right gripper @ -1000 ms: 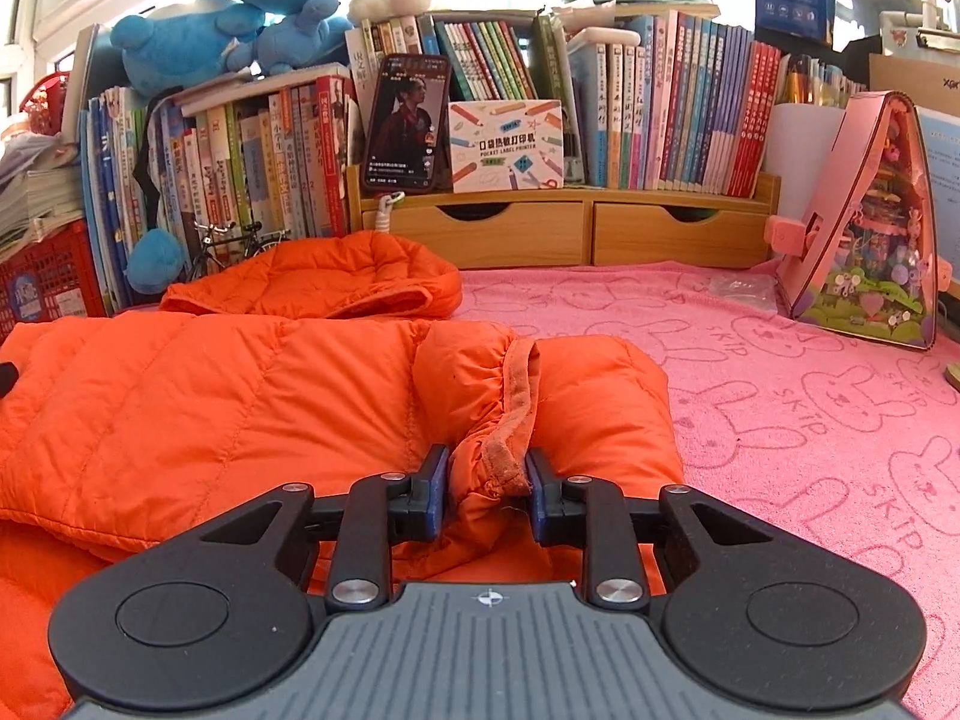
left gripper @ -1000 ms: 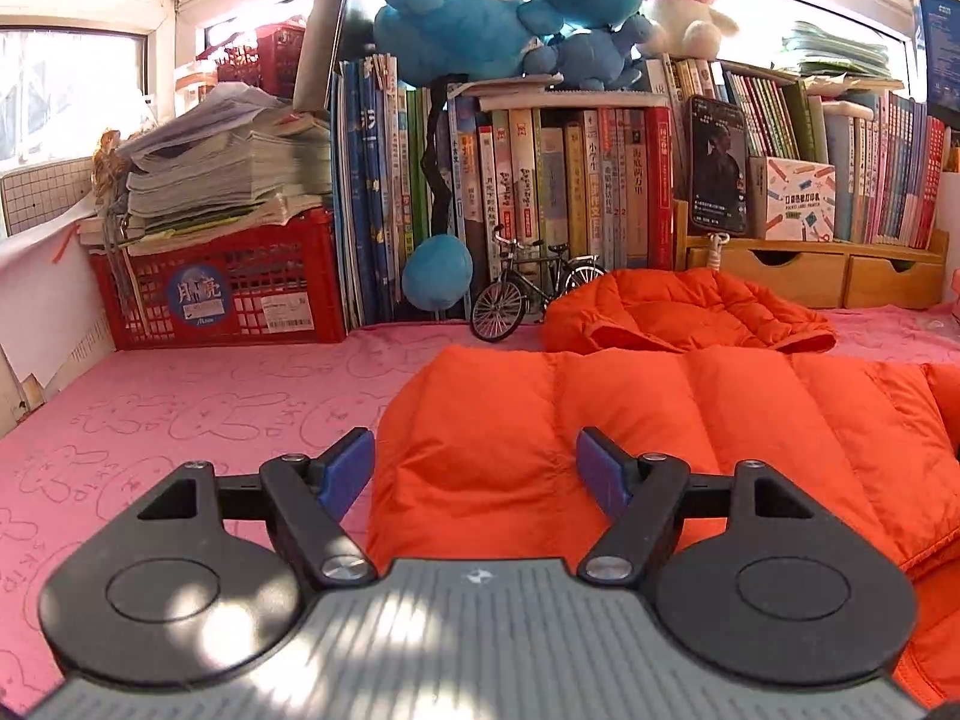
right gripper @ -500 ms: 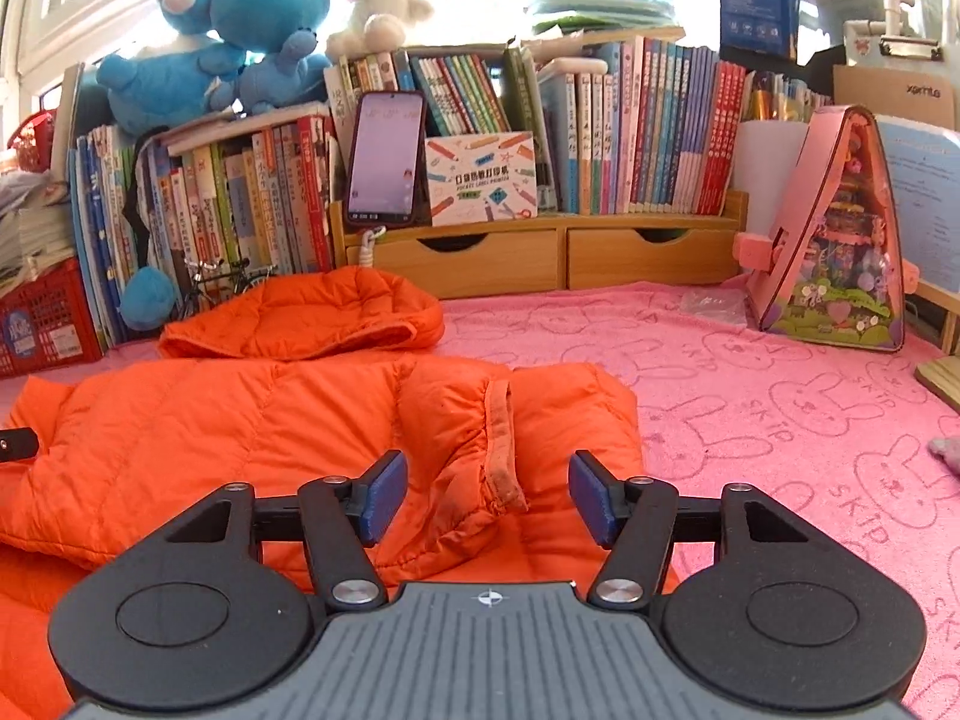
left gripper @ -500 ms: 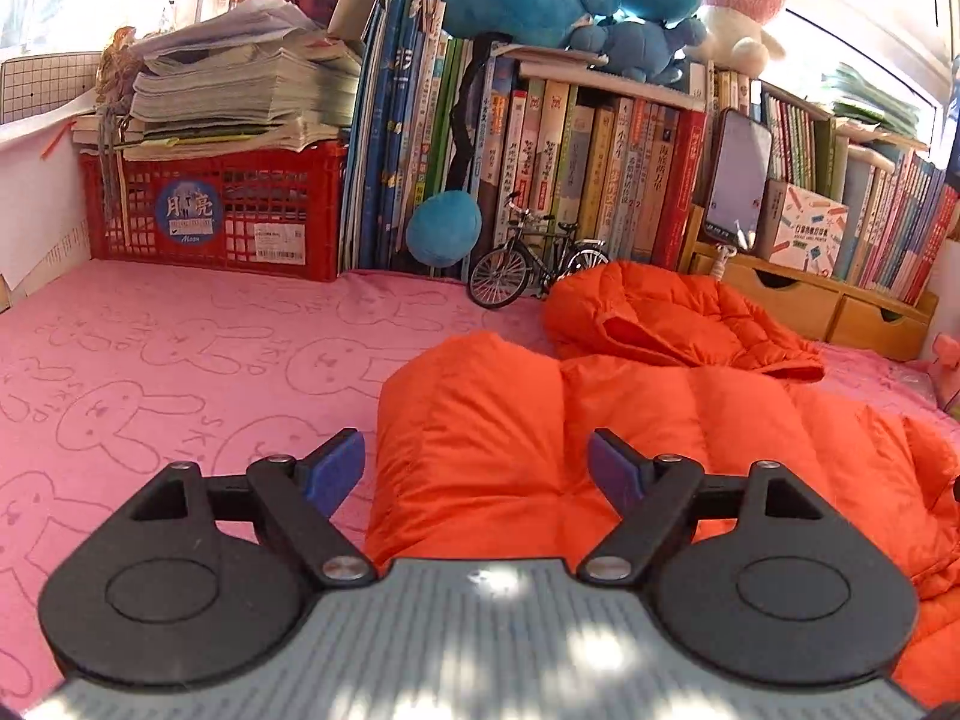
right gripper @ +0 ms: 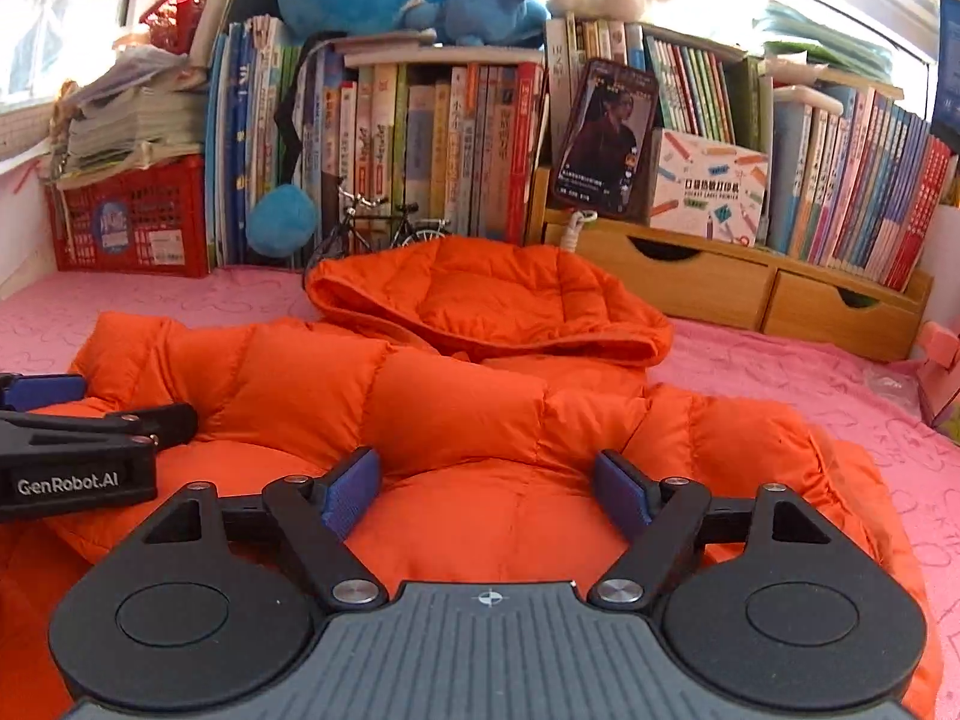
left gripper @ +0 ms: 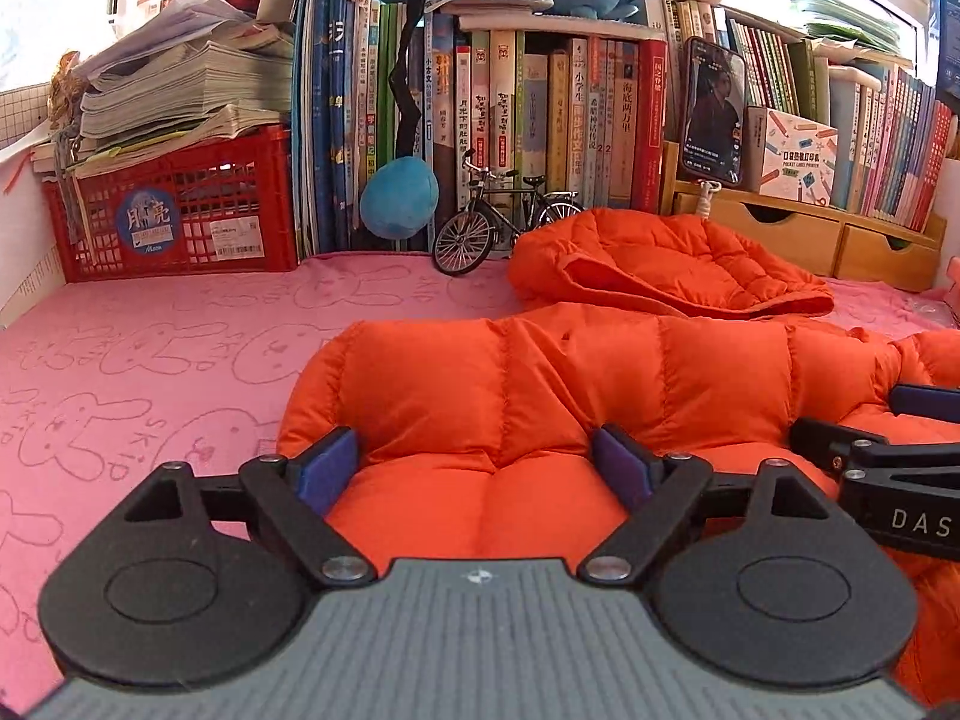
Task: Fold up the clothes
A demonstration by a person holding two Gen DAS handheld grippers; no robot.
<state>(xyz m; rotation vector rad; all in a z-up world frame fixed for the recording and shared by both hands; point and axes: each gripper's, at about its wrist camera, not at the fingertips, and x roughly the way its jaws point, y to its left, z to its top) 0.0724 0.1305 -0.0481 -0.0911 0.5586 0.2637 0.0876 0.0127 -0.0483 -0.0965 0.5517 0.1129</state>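
The jacket (right gripper: 456,414) lies on the mat (left gripper: 150,348), hood toward the books (left gripper: 540,120) along the back edge; the crate (left gripper: 174,210) sits at the back left corner.

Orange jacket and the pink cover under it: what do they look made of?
Orange jacket: looks like smooth synthetic shell over puffy filling, judging by quilted bulging panels and slight sheen. Pink cover: seemingly soft towel-like fabric, matte, with rabbit outlines pressed into the pile.

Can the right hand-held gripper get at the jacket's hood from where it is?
Probably yes. The right hand-held gripper stands open over the jacket, and the hood lies straight ahead with only flat quilted fabric between. The left hand-held gripper sits off to the side, clear of that path.
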